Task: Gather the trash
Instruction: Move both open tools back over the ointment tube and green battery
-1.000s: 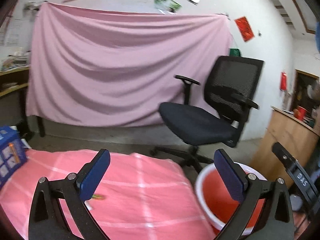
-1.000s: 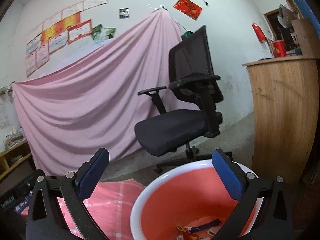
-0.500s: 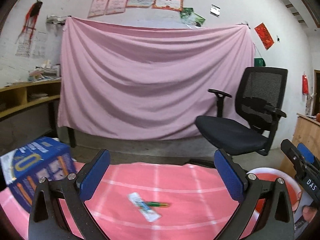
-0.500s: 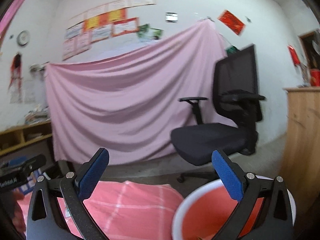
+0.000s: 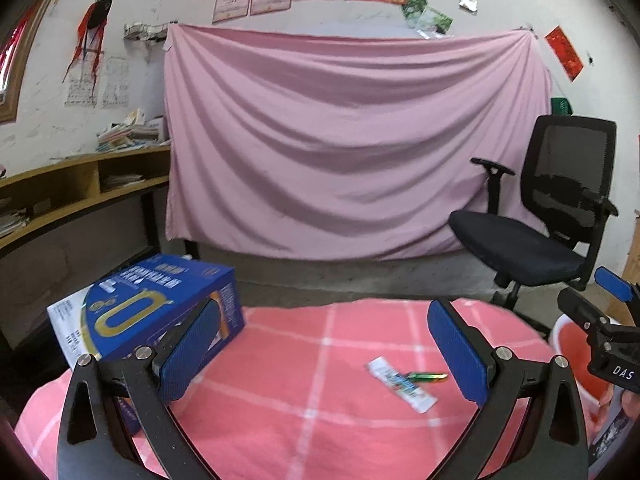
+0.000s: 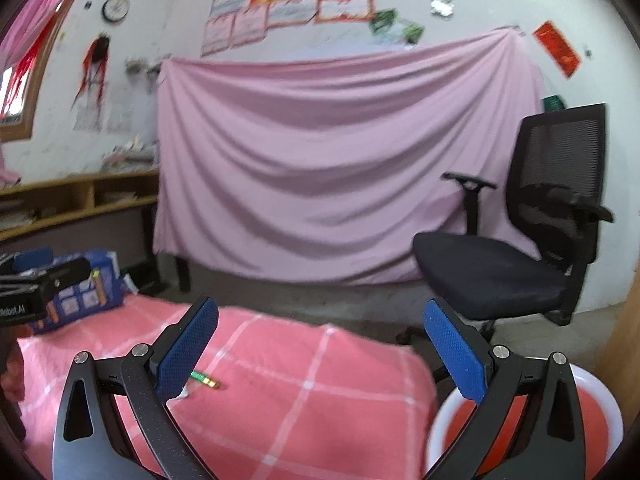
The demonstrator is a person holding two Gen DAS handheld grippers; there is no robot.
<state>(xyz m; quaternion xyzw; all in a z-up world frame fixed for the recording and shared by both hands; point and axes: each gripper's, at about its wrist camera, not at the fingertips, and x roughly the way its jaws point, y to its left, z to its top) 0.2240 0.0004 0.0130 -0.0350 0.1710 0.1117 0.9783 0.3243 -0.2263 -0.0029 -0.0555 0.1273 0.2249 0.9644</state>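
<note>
A white wrapper (image 5: 402, 385) and a thin green wrapper (image 5: 426, 377) lie together on the pink checked tablecloth (image 5: 320, 380), just left of my left gripper's right finger. My left gripper (image 5: 324, 350) is open and empty above the cloth. My right gripper (image 6: 320, 350) is open and empty; the green wrapper (image 6: 205, 379) shows beside its left finger. The red basin with a white rim (image 6: 600, 420) stands right of the table, also in the left wrist view (image 5: 572, 336).
A blue box (image 5: 148, 308) lies on the table's left side. A black office chair (image 5: 552, 224) stands at the right before a pink sheet (image 5: 340, 152). Wooden shelves (image 5: 72, 192) line the left wall.
Both grippers have swung left, away from the basin and over the table. The blue box and the wrappers have come into fuller view. Both stay open.
</note>
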